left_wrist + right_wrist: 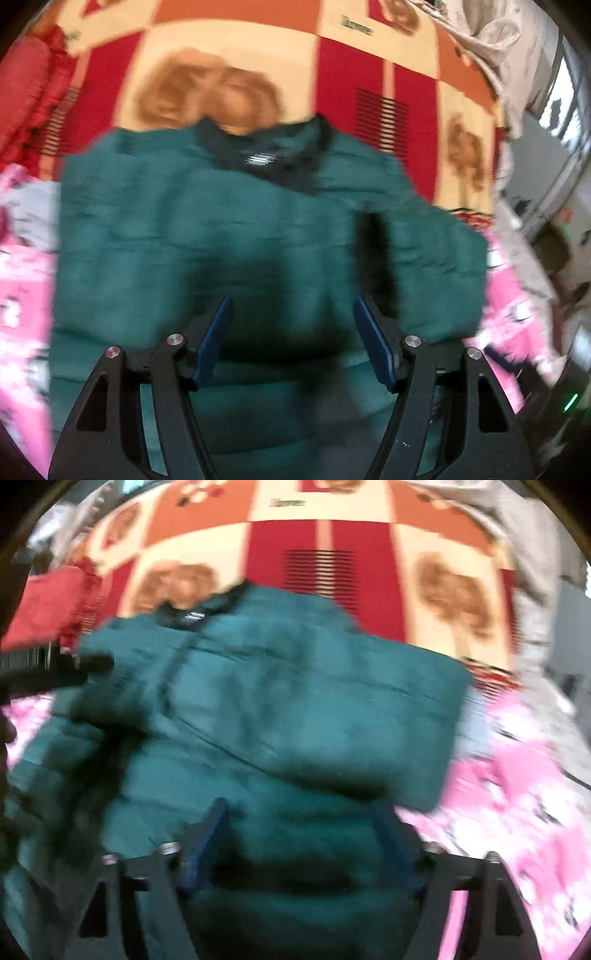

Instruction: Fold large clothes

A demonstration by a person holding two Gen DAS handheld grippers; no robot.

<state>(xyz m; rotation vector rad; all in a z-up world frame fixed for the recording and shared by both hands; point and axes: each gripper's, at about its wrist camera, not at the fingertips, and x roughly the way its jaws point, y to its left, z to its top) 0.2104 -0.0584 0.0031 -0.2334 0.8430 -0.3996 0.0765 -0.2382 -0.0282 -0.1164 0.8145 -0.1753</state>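
Jacket (229, 229): green, quilted, dark collar, lying on patterned blanket (354, 81); left tongs (291, 339) wide; right tongs (299, 834) wide

— What sort of place is this?
— A home, most likely a bedroom. A blanket (229, 74) in red, orange and cream squares with brown prints covers a wide soft surface like a bed.
— Anything else?
— Pink patterned bedding (517, 794) lies next to it, a red cushion (26, 88) sits at the edge, pale cloth (491, 33) is heaped in a corner, and a window (561, 107) lets daylight in.
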